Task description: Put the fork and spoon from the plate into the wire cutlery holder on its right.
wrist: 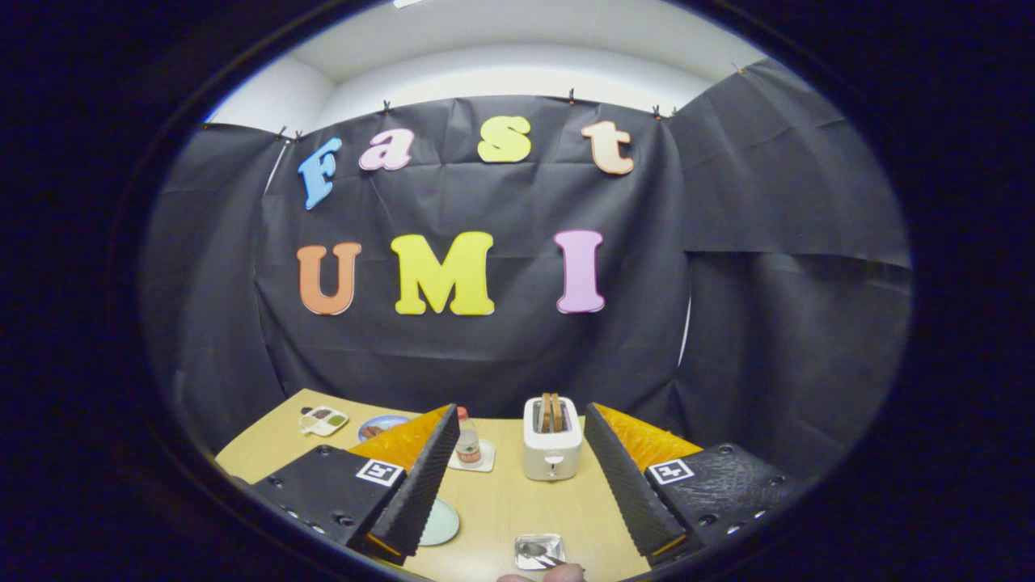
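My gripper (521, 414) is open, held high above the wooden table (501, 501), with nothing between its fingers. Low between the fingers stands a shiny square metal cutlery holder (539, 550), and a metal utensil (543, 556) lies across it, its kind too small to tell. A person's fingertip (558, 574) shows right at the utensil's near end. To the holder's left lies a pale green plate (442, 523), mostly hidden behind my left finger (420, 485). The visible part of the plate is bare.
Beyond the fingers a white toaster (551, 440) holds toast slices. A small bottle (466, 440) stands on a white coaster to its left. Farther left are a blue plate (380, 424) and a white compartment tray (323, 419). Black cloth walls the booth.
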`<state>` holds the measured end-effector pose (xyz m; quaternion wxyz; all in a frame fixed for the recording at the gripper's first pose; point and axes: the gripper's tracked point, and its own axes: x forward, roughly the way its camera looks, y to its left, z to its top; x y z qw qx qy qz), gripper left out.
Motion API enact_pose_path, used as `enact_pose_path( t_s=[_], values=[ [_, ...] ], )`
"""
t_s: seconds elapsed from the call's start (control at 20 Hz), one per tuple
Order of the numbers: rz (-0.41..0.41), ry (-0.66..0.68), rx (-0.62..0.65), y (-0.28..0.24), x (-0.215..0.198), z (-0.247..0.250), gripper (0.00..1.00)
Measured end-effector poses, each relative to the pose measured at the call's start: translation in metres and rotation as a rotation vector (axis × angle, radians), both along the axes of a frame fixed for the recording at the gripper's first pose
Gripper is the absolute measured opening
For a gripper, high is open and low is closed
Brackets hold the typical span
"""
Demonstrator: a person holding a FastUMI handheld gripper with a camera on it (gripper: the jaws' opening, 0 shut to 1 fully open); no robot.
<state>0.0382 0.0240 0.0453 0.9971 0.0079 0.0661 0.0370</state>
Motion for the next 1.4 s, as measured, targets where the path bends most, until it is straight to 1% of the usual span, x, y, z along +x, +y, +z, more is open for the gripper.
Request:
enact_pose_path(
  t_s=[0.2,0.55,1.4],
  values=[
    [-0.01,-0.027,0.027,-0.002,-0.007,0.014,0.94],
    [-0.034,-0.02,0.049,-0.003,-0.007,0.014,0.94],
    [-0.036,-0.018,0.068,0.021,-0.001,0.02,0.94]
  ],
)
